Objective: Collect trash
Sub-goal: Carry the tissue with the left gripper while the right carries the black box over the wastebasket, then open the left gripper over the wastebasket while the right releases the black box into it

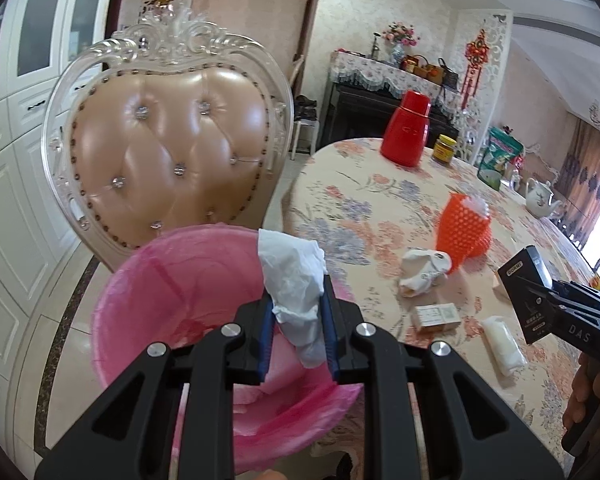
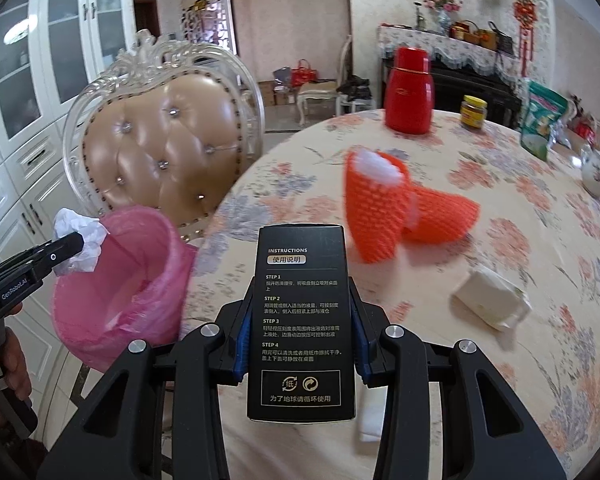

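My left gripper (image 1: 299,292) is shut on a crumpled white tissue (image 1: 296,276) and holds it over the rim of the pink-lined bin (image 1: 172,280). The right wrist view shows that same gripper (image 2: 80,242) with the tissue (image 2: 80,228) at the bin's (image 2: 140,248) near edge. My right gripper (image 2: 302,292) is shut on an upright black carton (image 2: 302,320) with printed instructions, over the table's edge. On the flowered table (image 1: 360,200) lie orange foam nets (image 1: 462,228), a crumpled wrapper (image 1: 424,270), a small box (image 1: 438,316) and a white tissue pack (image 2: 490,298).
A padded chair (image 1: 172,152) stands behind the bin, beside the table. A red flask (image 1: 408,132), a jar (image 1: 446,148), a green bag (image 2: 542,120) and a teapot (image 1: 540,198) stand farther back on the table. White cabinets line the left wall.
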`<state>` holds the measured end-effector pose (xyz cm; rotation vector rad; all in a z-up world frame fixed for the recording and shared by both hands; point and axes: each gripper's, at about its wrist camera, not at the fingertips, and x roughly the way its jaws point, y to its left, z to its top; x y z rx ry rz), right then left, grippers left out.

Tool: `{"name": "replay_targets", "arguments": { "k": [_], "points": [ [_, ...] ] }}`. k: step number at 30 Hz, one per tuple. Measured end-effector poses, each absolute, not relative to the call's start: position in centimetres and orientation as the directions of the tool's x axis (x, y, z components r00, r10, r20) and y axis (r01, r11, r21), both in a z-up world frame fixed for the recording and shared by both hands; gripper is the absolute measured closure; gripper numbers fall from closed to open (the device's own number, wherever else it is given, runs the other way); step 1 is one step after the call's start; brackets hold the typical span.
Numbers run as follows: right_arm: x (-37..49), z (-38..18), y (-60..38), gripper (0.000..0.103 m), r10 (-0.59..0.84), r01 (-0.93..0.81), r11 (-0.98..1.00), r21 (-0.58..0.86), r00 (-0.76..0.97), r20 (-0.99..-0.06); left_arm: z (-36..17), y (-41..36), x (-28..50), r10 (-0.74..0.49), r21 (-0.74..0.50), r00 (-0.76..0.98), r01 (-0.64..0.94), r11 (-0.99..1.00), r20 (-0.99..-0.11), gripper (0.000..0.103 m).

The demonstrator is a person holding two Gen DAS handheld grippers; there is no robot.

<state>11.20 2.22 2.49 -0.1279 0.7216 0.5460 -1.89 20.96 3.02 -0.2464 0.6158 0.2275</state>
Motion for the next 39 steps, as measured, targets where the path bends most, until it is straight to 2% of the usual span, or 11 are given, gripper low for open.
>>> {"name": "replay_targets", "arguments": {
  "k": [12,30,33,35,37,39],
  "points": [
    [10.4,3.4,9.2,0.064,0.506,-0.623,0.780,0.065,0.565,-0.652,3.4,25.2,-4.4,0.209,-0.161,0.780,-0.367,0.916,-0.590,0.082],
    [9.1,3.1,18.6,0.064,0.591,-0.759,0.648,0.061,0.451,-0.669,3.5,28.7,-6.4,0.251,-0.173,0.765,-0.425,0.888,-0.593,0.082],
    [9.1,3.0,19.6,0.064,0.597,-0.773,0.632,0.055,0.442,-0.670,3.6,29.0,-6.6,0.253,-0.177,0.765,-0.430,0.885,-0.592,0.078],
    [9.2,3.0,20.2,0.064,0.603,-0.780,0.623,0.058,0.433,-0.670,3.5,29.3,-6.7,0.253,-0.186,0.765,-0.435,0.881,-0.592,0.069],
    [9.4,3.0,20.5,0.061,0.604,-0.780,0.623,0.060,0.431,-0.670,3.5,29.7,-6.8,0.246,-0.204,0.769,-0.438,0.876,-0.590,0.050],
    [9.6,2.9,20.6,0.055,0.602,-0.779,0.625,0.055,0.436,-0.669,3.6,29.8,-6.8,0.251,-0.202,0.767,-0.442,0.874,-0.590,0.050]
  ]
}}
